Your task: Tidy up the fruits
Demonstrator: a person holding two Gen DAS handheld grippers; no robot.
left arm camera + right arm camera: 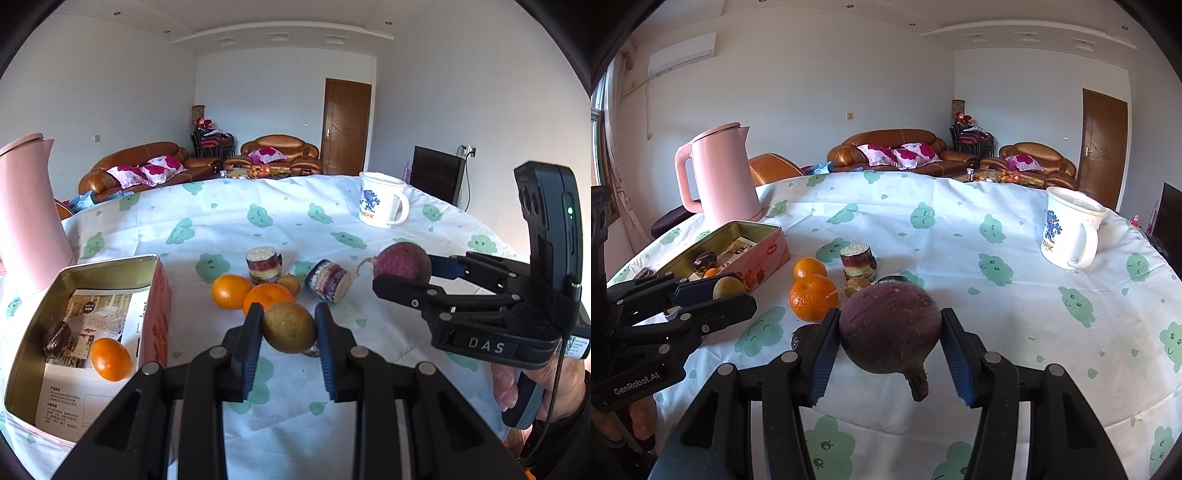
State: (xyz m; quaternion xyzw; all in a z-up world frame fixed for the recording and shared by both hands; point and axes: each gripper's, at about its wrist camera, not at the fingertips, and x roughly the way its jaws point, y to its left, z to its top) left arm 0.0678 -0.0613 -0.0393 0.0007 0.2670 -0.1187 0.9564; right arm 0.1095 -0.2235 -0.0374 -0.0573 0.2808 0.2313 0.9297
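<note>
Left wrist view: the left gripper [289, 334] is pinching a brown-green kiwi [290, 326], both blue pads pressed on its sides, the fruit lifted clear of the cloth. Grip across the widest part looks chosen to keep the round fruit from rolling out. Just beyond the fingertips lie two oranges [251, 295] touching each other, a smaller brown fruit [290, 282] behind them, and two cut cane pieces [264, 264], one upright and one on its side. To the gripper's left stands an open tin box [157, 288] holding one orange [110, 359] and a dark wrapped item [59, 339] on printed paper. Judgement: the box is the collecting place, and the kiwi is likely bound for it.

Right wrist view: the right gripper [890, 349] clamps a purple beet [890, 325] between its pads, stalk end pointing down toward the camera, root tail pointing away. It is held above the tablecloth [960, 236], to the right of the fruit cluster. Judgement: the beet is kept aside as the odd item, though its destination cannot be told.

Further out stand a pink kettle [724, 173] beyond the box and a white mug [1067, 232] far right. Neither obstructs the route to the box.
</note>
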